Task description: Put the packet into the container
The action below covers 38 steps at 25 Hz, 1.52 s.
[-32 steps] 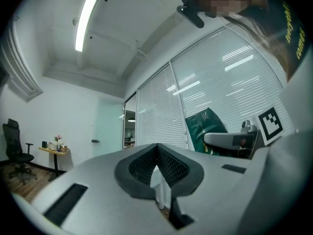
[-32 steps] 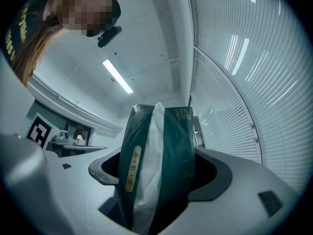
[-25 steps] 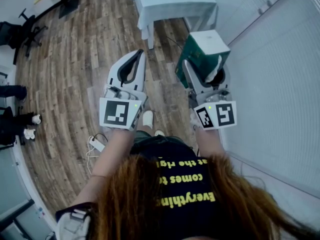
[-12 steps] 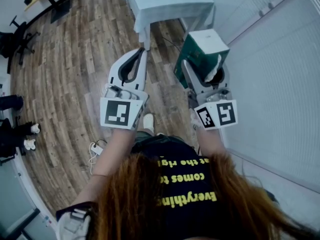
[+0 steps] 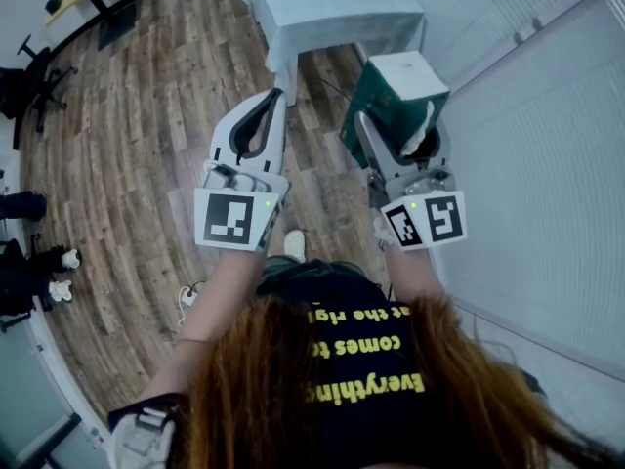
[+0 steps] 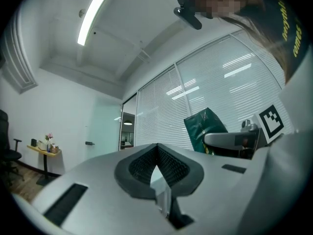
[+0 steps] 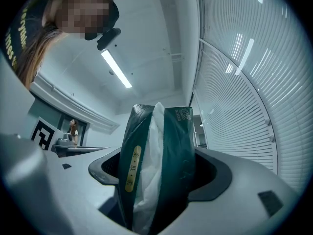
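My right gripper is shut on a dark green packet with a white top, held upright at waist height over the wooden floor. In the right gripper view the packet fills the gap between the jaws of the right gripper, with white plastic film showing down its middle. My left gripper is held beside it, a little to the left, shut with nothing in it. In the left gripper view, the left gripper has its black pads meeting at the tips. No container shows in any view.
A table with a pale cloth stands ahead at the top. A glass wall with white blinds runs along the right. Office chairs and another person's feet are at the far left. A white cable lies on the floor.
Both grippers keep almost the same pose. The view has shifted slightly across the floor by the table. The packet stays in the right gripper.
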Available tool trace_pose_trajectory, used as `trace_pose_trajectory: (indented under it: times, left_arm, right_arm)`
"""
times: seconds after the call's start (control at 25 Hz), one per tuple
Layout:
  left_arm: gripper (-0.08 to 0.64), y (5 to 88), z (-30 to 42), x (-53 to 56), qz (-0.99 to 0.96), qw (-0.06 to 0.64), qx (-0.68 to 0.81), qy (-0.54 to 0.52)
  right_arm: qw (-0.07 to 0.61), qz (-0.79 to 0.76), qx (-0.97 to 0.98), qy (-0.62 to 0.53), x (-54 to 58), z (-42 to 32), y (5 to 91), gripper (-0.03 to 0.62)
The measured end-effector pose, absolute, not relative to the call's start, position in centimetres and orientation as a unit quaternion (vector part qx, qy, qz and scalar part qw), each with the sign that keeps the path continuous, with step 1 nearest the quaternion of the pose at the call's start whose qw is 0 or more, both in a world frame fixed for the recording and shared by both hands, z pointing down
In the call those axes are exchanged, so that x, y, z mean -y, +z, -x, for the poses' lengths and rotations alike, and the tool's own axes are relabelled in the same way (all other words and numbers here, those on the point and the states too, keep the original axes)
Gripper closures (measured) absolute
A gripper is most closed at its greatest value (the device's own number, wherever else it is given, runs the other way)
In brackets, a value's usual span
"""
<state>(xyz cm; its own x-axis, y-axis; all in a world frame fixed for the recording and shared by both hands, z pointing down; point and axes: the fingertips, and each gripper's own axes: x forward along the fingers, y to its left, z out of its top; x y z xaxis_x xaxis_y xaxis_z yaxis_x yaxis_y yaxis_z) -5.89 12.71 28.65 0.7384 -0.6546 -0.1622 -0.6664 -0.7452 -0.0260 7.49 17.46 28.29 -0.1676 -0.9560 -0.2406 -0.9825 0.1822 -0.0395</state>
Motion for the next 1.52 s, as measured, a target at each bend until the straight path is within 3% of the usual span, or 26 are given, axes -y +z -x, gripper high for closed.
trace_pose_trajectory:
  times: [1.52]
  left_arm:
    - [0.558,29.7,7.5,-5.9,0.922,0.036,-0.382,0.059]
  right_arm:
    - [0.106,0.625,-0.770,0.068,-10.2,-7.2,28.0,0.213]
